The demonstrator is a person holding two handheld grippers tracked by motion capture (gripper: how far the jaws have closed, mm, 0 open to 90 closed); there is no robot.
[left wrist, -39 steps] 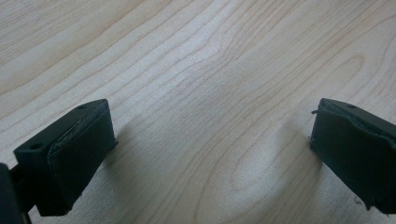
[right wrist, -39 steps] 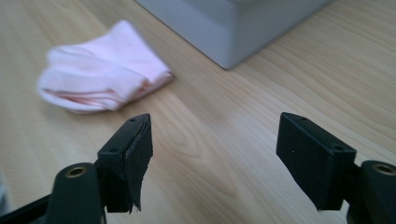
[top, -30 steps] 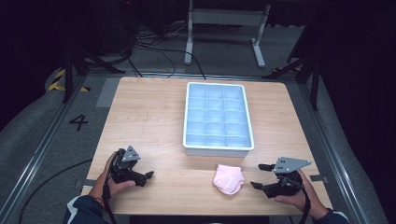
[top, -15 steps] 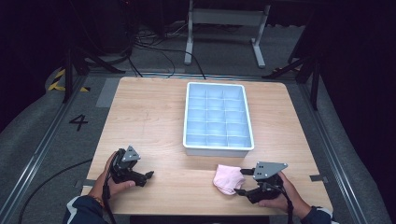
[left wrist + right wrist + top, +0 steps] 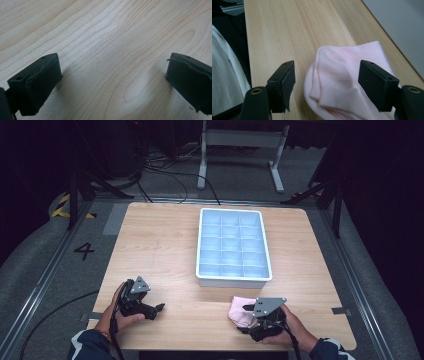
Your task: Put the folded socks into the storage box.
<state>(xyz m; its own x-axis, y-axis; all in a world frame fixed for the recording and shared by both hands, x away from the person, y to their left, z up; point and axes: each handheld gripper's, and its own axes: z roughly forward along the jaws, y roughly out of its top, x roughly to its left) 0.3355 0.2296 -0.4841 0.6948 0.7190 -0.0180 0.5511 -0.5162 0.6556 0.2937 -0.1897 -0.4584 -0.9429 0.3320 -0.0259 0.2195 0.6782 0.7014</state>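
Right gripper view: our right gripper (image 5: 325, 85) straddles the pink sock (image 5: 342, 82), jaws apart; closing off-centre risks pinching one layer.

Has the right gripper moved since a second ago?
Yes. In the high view the right gripper has slid left along the table's near edge to the pink sock, jaws open around it.

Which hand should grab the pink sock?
Right. The right tongs stand open around the pink sock, not squeezing yet. The left tongs rest apart, over bare table.
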